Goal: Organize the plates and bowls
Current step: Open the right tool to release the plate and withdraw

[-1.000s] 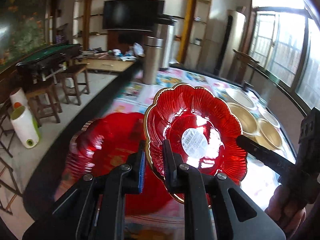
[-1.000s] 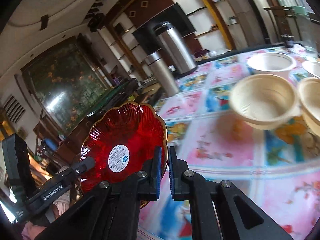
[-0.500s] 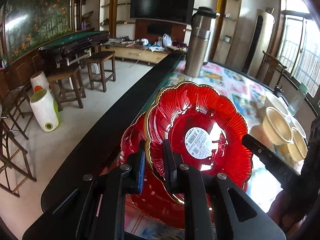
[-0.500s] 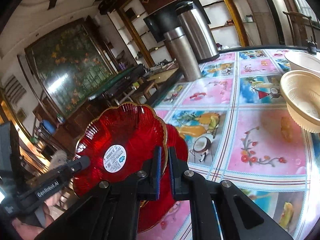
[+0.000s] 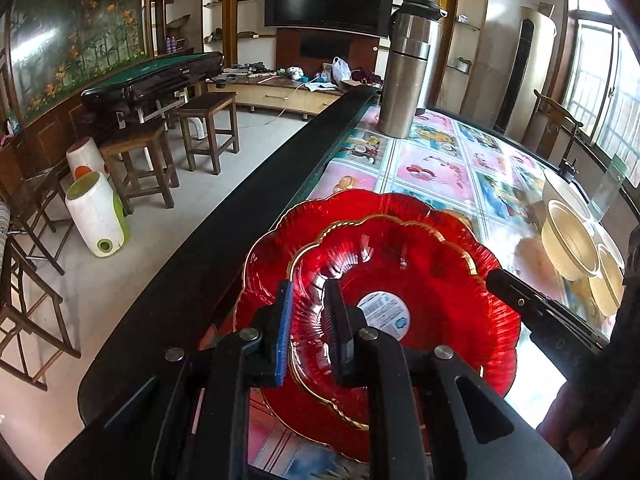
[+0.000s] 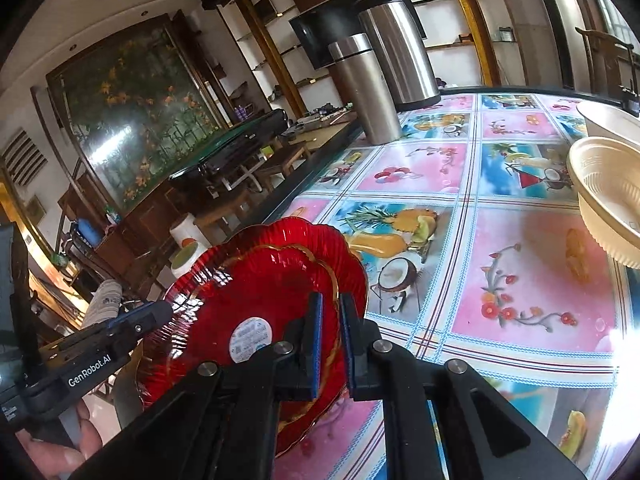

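Observation:
A small red glass bowl [image 5: 420,280] with a gold scalloped rim and a white sticker rests inside a larger red scalloped plate [image 5: 360,208] near the table's left edge. My left gripper [image 5: 308,312] is shut on the bowl's near rim, one finger inside and one outside. The right gripper's finger [image 5: 520,300] reaches the bowl's opposite rim. In the right wrist view my right gripper [image 6: 331,312] is shut on the rim of the bowl [image 6: 256,292], which lies on the plate [image 6: 344,248]. The left gripper's finger [image 6: 152,314] holds the far side.
Several cream plastic bowls [image 5: 568,244] [image 6: 604,200] stand to the right on the fruit-print tablecloth [image 6: 520,280]. Two steel flasks [image 5: 408,68] [image 6: 360,88] stand at the far end. The black table edge [image 5: 240,240] runs along the left; stools and floor lie beyond it.
Both grippers carried the red bowl down and leftward, from tilted in the air to level inside the larger red plate. Each keeps its hold on the rim.

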Tool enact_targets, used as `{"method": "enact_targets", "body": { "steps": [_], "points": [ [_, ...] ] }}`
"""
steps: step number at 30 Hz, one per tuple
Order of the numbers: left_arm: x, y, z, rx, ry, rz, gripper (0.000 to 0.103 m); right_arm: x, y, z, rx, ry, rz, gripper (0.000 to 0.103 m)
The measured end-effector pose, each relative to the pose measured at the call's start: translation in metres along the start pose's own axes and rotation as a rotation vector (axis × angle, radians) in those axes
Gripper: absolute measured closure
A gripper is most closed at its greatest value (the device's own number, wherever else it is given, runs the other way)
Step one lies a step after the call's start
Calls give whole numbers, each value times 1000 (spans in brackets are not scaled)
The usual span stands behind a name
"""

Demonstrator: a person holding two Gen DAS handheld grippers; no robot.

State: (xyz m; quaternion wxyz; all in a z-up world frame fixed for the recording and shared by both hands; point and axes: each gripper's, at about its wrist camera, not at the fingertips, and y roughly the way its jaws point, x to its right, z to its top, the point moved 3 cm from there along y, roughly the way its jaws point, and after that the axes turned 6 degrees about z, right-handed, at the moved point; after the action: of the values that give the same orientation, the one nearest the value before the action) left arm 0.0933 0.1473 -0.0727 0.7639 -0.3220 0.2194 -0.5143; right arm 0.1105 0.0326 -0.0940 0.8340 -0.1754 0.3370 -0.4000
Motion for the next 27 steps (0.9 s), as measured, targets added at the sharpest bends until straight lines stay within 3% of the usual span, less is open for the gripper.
{"method": "enact_targets", "body": {
  "steps": [6, 13, 17, 19, 23, 27],
  "points": [
    [-3, -4, -1, 2, -16, 1, 90, -3, -14, 2, 60, -27, 2, 88],
    [10, -28, 1, 60, -2, -26, 87, -1, -38, 3, 133, -21, 11, 67],
    [35, -54, -1, 123, 55, -64, 57, 17, -53, 5, 158, 37, 4, 63],
    [50, -65, -4, 150, 93, -87, 46, 27, -62, 6, 175, 62, -3, 60],
    [91, -80, -14, 158, 193, -162, 39, 57, -92, 7, 230, 113, -44, 56],
    [135, -82, -29, 89, 285, -261, 32, 95, -133, 6, 302, 163, -107, 51]
  ]
}}
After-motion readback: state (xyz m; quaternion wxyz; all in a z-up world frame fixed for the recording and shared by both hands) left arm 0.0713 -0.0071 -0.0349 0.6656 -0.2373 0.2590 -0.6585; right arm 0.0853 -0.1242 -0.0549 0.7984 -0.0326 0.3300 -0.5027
